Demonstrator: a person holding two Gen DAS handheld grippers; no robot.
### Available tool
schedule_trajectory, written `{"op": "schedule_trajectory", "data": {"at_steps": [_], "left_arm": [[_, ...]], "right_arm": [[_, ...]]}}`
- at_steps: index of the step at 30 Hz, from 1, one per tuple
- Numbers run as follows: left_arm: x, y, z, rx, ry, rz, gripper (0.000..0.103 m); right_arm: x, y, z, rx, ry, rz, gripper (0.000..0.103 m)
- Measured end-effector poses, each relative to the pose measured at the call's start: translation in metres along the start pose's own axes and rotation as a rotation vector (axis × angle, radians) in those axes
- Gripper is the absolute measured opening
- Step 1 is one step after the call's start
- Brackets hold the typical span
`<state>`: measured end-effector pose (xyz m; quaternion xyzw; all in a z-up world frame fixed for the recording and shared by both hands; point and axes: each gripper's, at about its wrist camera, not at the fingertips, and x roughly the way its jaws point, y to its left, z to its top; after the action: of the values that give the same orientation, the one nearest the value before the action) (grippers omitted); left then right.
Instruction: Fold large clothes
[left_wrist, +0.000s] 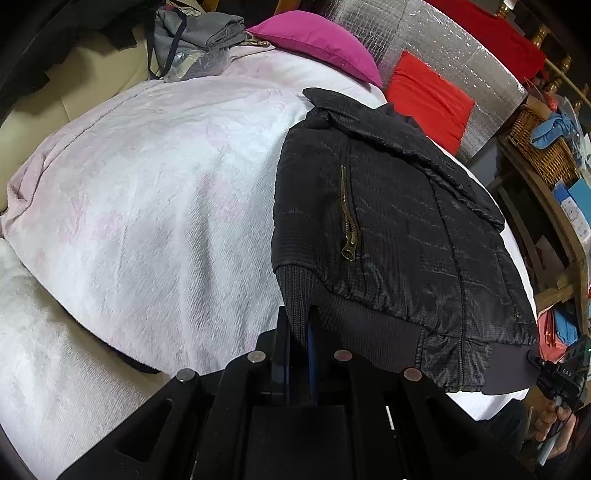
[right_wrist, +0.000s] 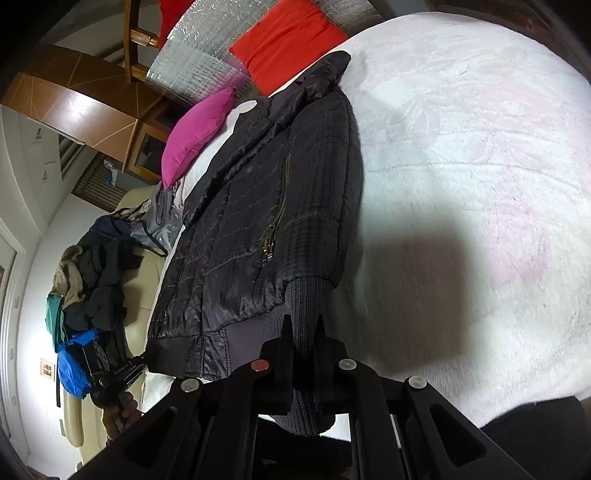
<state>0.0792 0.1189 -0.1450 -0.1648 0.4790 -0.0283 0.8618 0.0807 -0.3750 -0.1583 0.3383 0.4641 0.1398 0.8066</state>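
A black quilted jacket (left_wrist: 399, 229) with brass pocket zippers lies folded lengthwise on a white fleecy blanket (left_wrist: 147, 206). My left gripper (left_wrist: 299, 317) is shut on the ribbed knit hem at the jacket's near left corner. In the right wrist view the same jacket (right_wrist: 258, 229) runs away from me. My right gripper (right_wrist: 303, 328) is shut on the ribbed knit hem at its near right corner, and the knit hangs down between the fingers. The right gripper (left_wrist: 535, 360) also shows at the far end of the hem in the left wrist view.
A magenta cushion (left_wrist: 317, 40) and a red cushion (left_wrist: 428, 96) lie at the bed's head against silver foil. Grey clothes (left_wrist: 199, 40) sit at the far left corner. A pile of dark clothes (right_wrist: 92, 273) rests on a cream seat. A wicker basket (left_wrist: 543, 147) stands at right.
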Motion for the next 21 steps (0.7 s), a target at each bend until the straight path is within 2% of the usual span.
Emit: {"op": "schedule_trajectory", "data": {"at_steps": [8,21], "left_arm": [[-0.001,-0.008,0.0,0.014,-0.016,0.058,0.007],[-0.008,-0.014,0.004,0.042,-0.04,0.064,0.007]], "right_arm": [[-0.002,0.0,-0.005,-0.029,0.03,-0.022,0.008],[-0.005,0.006,-0.004,-0.052,0.034,-0.036,0.008]]}}
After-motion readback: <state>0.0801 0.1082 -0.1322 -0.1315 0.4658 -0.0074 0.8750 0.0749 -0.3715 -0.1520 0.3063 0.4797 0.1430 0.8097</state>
